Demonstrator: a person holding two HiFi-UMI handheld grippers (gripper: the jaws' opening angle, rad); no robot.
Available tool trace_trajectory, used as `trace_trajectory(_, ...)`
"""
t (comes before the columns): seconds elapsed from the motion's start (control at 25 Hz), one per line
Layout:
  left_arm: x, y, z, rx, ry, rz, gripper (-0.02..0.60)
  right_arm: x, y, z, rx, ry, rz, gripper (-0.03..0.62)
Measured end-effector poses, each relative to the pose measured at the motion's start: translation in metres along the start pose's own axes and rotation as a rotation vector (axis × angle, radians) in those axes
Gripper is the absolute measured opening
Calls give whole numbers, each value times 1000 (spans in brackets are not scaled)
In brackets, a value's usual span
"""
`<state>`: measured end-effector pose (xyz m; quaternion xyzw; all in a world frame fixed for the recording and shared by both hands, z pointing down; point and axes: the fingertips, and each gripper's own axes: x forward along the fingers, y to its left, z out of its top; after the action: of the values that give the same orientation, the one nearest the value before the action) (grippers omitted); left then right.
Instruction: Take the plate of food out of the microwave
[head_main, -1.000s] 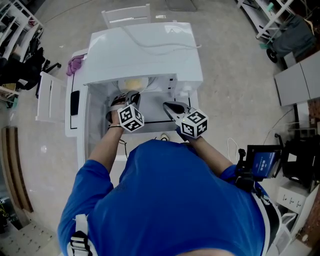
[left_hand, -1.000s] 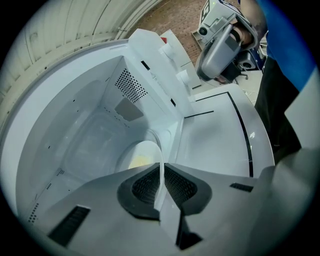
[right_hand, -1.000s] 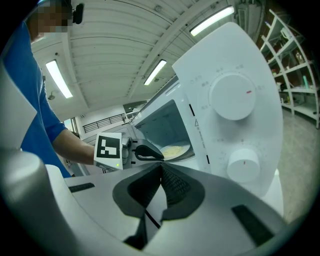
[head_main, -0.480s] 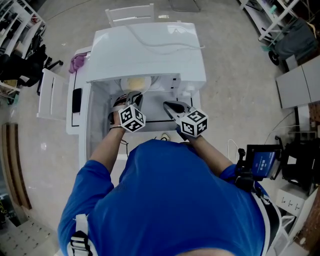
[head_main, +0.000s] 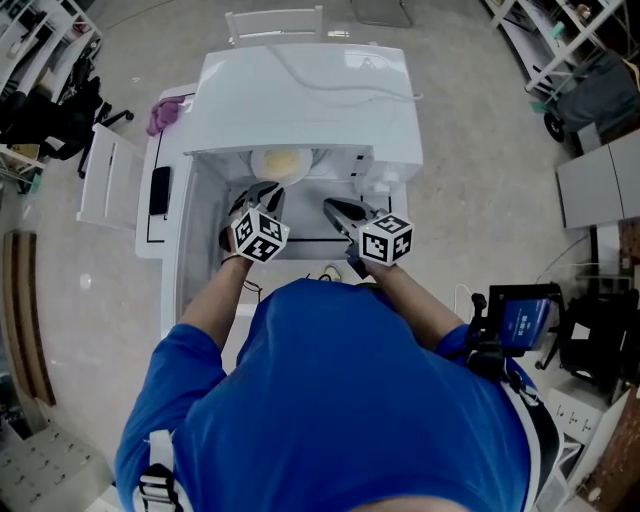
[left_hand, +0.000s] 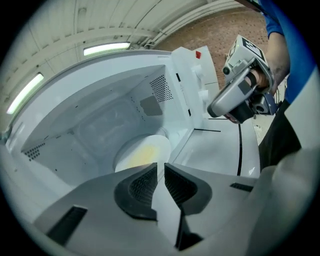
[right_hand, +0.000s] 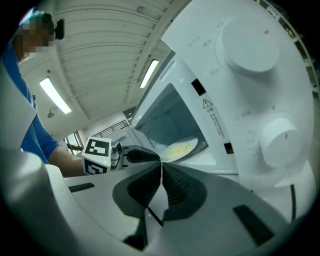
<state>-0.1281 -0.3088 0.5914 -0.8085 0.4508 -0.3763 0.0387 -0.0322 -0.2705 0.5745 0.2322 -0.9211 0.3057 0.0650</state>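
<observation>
The plate of food (head_main: 282, 162) sits inside the open microwave (head_main: 310, 95), near its front edge. Both arms reach forward, side by side. The left gripper (head_main: 267, 189) tips down toward the plate, its fingers a thin gap apart and empty. The right gripper (head_main: 329, 206) points at the opening, fingers together, holding nothing.

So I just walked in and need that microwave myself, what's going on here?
A person in a blue shirt stands at the open white microwave, with a two-jaw gripper in each hand. The round white plate of yellowish food sits inside. The left gripper points at the plate's near rim, jaws a narrow gap apart and not clearly pinching it. The right gripper hangs beside it at the opening, jaws shut and empty. The plate is not yet out.
</observation>
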Motion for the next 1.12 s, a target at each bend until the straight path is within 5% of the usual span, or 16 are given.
trace_trajectory(0.48,-22,16,-31,-316,7,67,38,32,-14,10,461,-157,51,17)
trace_trajectory(1.12,-42,17,-49,-404,31,95,37,85,-32,10,849,-228,43,121)
